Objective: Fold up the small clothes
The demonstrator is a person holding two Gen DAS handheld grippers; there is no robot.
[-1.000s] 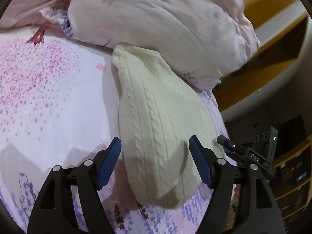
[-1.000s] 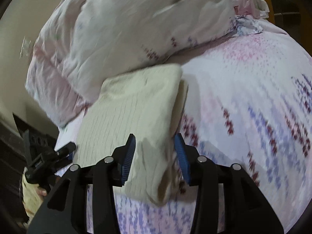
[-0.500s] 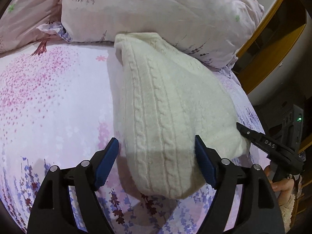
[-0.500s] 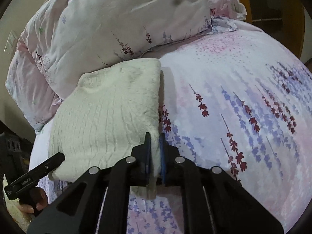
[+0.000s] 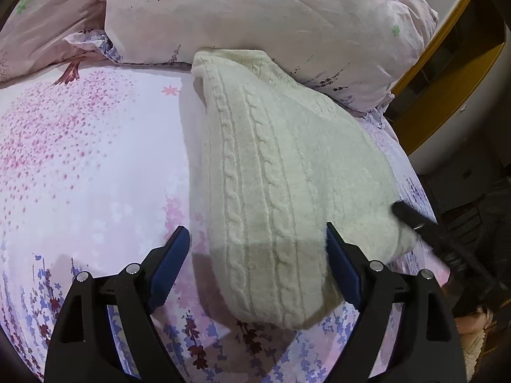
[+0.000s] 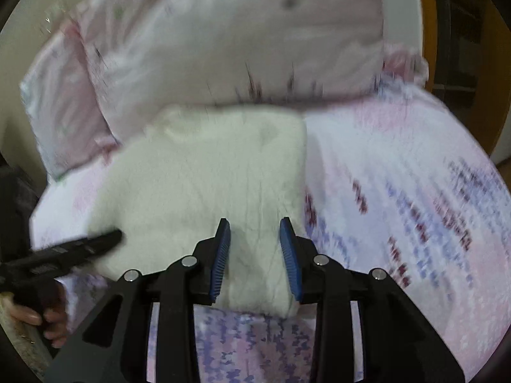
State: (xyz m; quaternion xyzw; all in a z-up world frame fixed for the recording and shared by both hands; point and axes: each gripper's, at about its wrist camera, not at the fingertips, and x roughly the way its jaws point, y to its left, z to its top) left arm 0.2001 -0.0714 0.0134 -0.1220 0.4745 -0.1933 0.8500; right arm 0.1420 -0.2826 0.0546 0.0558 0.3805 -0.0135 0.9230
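left claw (image 5: 257, 263): jaws spread wide, blue pads (image 5: 166, 266) facing inward, nothing pinched | right claw (image 6: 255, 252): jaws parted, narrower gap than the left, pads (image 6: 220, 255) gripping nothing, view blurred | left claw (image 6: 80, 249) lies off the right claw's left side, held by a hand (image 6: 41, 316)

Cream cable-knit sweater (image 5: 281, 191): thick, matt wool-like knit with raised braided ribs and a fuzzy nap, its texture lost to blur in the right wrist view. Bed sheet (image 5: 89, 166) and pillow (image 5: 255, 9): smooth, thin woven cloth, matt, printed with pink and purple flowers, the pillow's cloth softly creased. Left gripper (image 5: 257, 266) and right gripper (image 6: 255, 253): matt black plastic frames with small shiny metal pins, and fingers (image 5: 167, 265) faced with ribbed blue rubber-like pads.
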